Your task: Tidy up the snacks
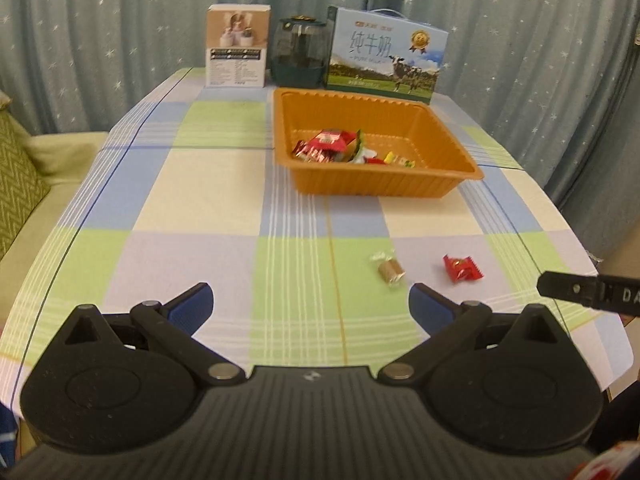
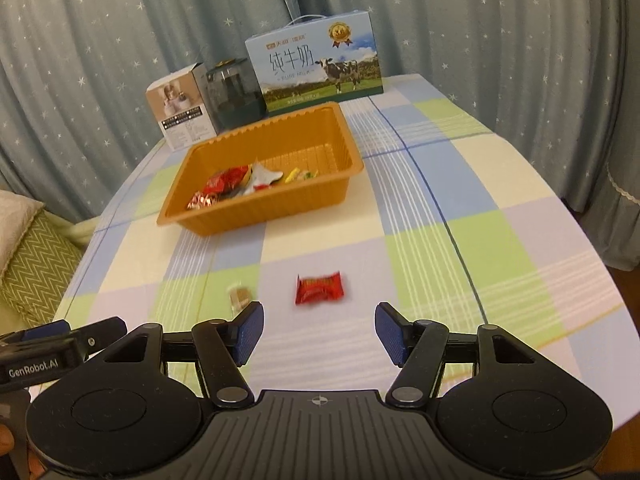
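An orange tray (image 1: 384, 186) (image 2: 256, 212) stands on the checked tablecloth and holds several wrapped snacks (image 1: 330, 145) (image 2: 230, 184). Two snacks lie loose on the cloth in front of it: a brown candy in clear wrap (image 1: 389, 270) (image 2: 239, 295) and a red packet (image 1: 462, 268) (image 2: 319, 288). My left gripper (image 1: 310, 308) is open and empty, hovering over the near part of the table, left of the brown candy. My right gripper (image 2: 319, 334) is open and empty, just short of the red packet. The right gripper's tip shows at the right edge of the left wrist view (image 1: 576, 290).
At the table's far end stand a small white-and-tan box (image 1: 237, 46) (image 2: 180, 110), a dark glass jar (image 1: 298, 52) (image 2: 234, 94) and a blue milk carton box (image 1: 384, 56) (image 2: 316, 66). Curtains hang behind. A green sofa cushion (image 1: 20, 184) sits left of the table.
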Demonstrator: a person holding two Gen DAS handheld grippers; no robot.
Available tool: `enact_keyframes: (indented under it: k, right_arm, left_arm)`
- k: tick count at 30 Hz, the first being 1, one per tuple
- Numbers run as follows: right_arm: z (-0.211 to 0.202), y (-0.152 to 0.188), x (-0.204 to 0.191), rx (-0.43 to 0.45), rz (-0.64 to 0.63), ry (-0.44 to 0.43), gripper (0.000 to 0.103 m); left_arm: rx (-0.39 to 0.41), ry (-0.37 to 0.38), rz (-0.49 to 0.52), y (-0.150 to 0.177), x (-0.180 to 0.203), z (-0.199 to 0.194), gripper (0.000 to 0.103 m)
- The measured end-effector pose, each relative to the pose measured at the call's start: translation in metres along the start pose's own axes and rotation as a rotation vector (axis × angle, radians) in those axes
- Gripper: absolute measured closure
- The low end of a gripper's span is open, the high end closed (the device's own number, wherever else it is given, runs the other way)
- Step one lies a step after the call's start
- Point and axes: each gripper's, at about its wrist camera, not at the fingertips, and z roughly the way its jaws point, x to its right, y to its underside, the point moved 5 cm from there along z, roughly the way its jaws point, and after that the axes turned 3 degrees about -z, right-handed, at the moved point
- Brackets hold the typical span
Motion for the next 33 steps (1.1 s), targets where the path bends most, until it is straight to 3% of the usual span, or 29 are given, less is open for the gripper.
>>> enact_keyframes:
  k: [7,17,33]
  right_arm:
    - [0.007,0.013,0.005,-0.026,0.029,0.006,0.041]
    - [0.029,0.018,0.006,-0.050,0.034,-0.001,0.041]
    - [0.081,0.006,0.008,-0.056,0.085,-0.024,0.041]
  left_arm:
    - [-0.013,-0.023,-0.041,0.009,-0.010,0.003,0.000]
    - [-0.011,-0.020,0.059,0.019,-0.001,0.015,0.000]
    - [-0.024,-0.051,0.013,0.020,-0.014,0.038,0.000]
